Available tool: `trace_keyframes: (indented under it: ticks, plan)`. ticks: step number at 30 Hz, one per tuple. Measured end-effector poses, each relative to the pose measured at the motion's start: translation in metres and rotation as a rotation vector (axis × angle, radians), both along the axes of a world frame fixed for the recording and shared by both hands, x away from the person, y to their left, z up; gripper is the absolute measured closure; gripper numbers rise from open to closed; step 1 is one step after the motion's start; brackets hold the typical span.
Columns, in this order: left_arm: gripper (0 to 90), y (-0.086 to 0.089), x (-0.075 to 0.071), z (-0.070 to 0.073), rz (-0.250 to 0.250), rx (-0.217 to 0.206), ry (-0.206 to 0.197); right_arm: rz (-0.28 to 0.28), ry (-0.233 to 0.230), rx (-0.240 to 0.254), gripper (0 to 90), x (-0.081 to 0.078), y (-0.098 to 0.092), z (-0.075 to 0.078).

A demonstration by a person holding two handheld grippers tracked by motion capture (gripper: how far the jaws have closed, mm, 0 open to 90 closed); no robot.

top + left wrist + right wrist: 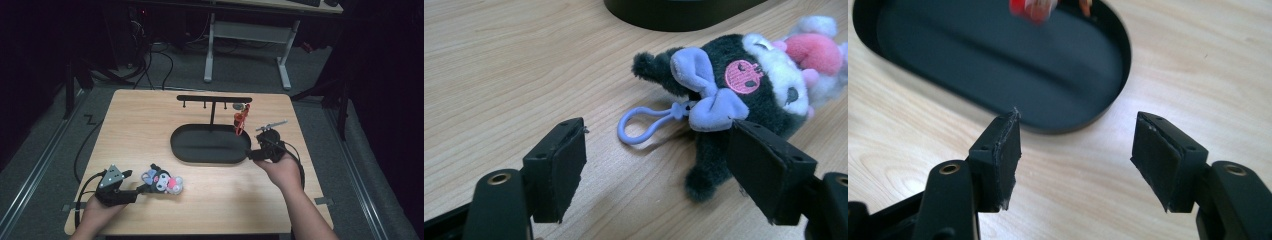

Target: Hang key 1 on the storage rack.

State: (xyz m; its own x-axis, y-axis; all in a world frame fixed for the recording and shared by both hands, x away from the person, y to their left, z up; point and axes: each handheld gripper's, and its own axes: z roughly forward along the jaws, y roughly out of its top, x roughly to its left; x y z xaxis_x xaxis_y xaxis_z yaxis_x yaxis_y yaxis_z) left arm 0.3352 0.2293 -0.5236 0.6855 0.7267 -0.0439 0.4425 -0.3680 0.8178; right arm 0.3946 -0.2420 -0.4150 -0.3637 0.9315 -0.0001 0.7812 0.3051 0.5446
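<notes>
A pale wood-grain table (150, 120) bears a smooth black oval tray (210, 145). The fuzzy dark plush toy (744, 95) lies near the front left edge, beside the spread, empty left gripper (659, 165); its lilac plastic loop (644, 127) lies flat. The right gripper (1075, 155) gapes empty.
</notes>
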Motion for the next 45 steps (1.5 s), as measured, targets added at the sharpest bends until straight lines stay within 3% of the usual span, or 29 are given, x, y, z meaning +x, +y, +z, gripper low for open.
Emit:
trace_keyframes:
  ticks: [5, 12, 14, 16, 18, 22, 30, 37, 45]
  plan:
    - [22.3, -0.001, 0.0, 0.0, -0.002, -0.004, 0.003, 0.007, -0.034, 0.043, 36.6, -0.027, -0.003, -0.027]
    - [24.3, -0.005, 0.001, -0.004, -0.013, -0.006, 0.042, 0.005, -0.115, 0.215, 37.3, -0.077, -0.008, -0.059]
    - [27.8, -0.009, 0.0, -0.005, -0.032, -0.004, 0.047, -0.008, -0.137, 0.26, 37.5, -0.09, -0.009, -0.069]
    - [33.2, -0.013, -0.002, -0.004, -0.045, -0.012, 0.039, -0.016, -0.16, 0.273, 38.1, -0.101, -0.011, -0.076]
    - [41.6, -0.018, -0.006, -0.001, -0.057, -0.019, 0.014, -0.011, -0.146, 0.303, 38.1, -0.108, -0.012, -0.081]
    - [57.6, -0.029, -0.012, 0.003, -0.06, -0.01, -0.04, -0.02, -0.136, 0.322, 38.8, -0.11, -0.017, -0.087]
    - [83.1, -0.048, -0.016, 0.003, -0.075, 0.021, -0.055, -0.025, -0.124, 0.359, 39.3, -0.11, -0.023, -0.091]
    - [86.8, -0.074, -0.018, 0.003, -0.123, 0.029, -0.066, -0.041, -0.121, 0.38, 39.8, -0.11, -0.026, -0.09]
    - [87.1, -0.127, -0.017, -0.001, -0.195, 0.019, -0.073, -0.044, -0.128, 0.39, 40.2, -0.111, -0.028, -0.089]
